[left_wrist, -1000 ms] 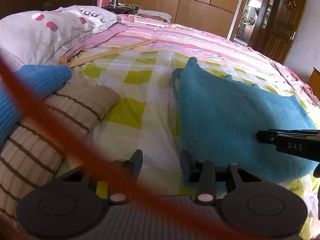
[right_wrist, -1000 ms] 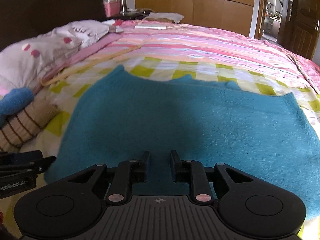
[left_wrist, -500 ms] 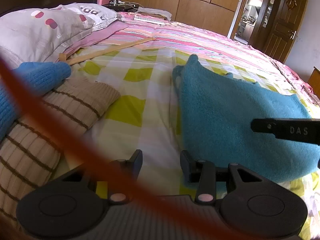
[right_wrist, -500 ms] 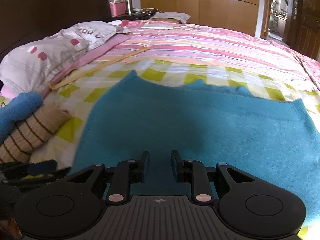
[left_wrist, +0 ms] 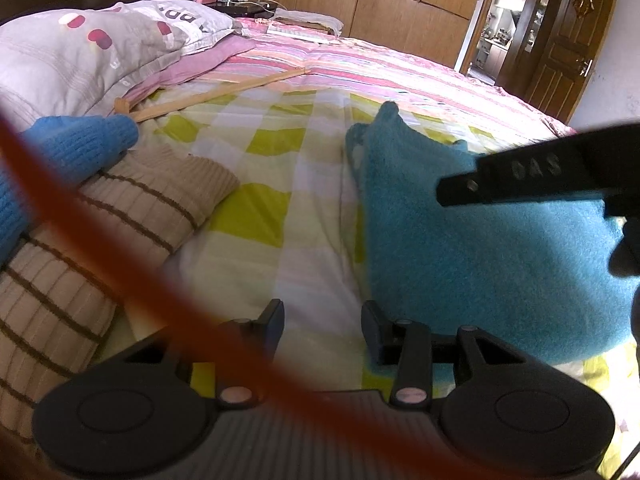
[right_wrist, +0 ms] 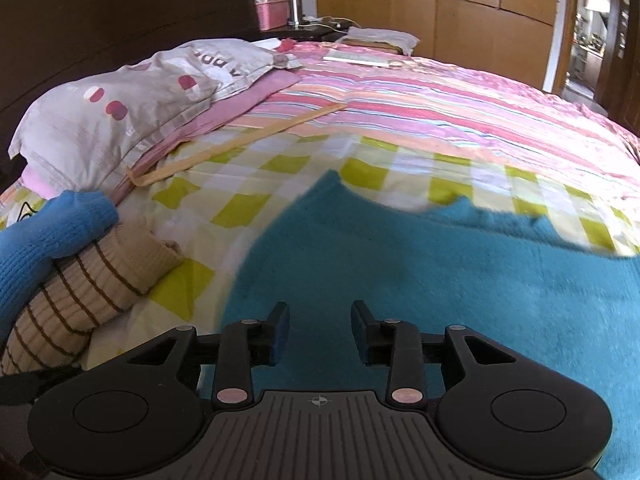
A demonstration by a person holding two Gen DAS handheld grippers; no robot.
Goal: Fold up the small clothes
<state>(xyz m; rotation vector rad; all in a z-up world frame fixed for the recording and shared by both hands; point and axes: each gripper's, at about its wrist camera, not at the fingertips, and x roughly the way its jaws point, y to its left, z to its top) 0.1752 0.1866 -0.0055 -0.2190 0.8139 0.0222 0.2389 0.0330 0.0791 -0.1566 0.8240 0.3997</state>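
Note:
A teal fuzzy garment (left_wrist: 480,248) lies flat on the checked bed sheet; it also shows in the right wrist view (right_wrist: 460,272). My left gripper (left_wrist: 322,326) is open and empty, low over the sheet at the garment's left edge. My right gripper (right_wrist: 319,330) is open and empty above the garment's near part. In the left wrist view its dark finger (left_wrist: 540,176) hangs over the garment at the right.
A folded beige striped sweater (left_wrist: 100,248) and a blue knit piece (left_wrist: 68,152) lie at the left. A grey pillow (right_wrist: 132,100) and a wooden stick (right_wrist: 240,144) lie beyond. A blurred red cord (left_wrist: 132,280) crosses the left wrist view.
The right gripper has lifted and pulled back over the teal garment, and its jaws have opened wider. The left gripper has stayed open at the garment's left edge.

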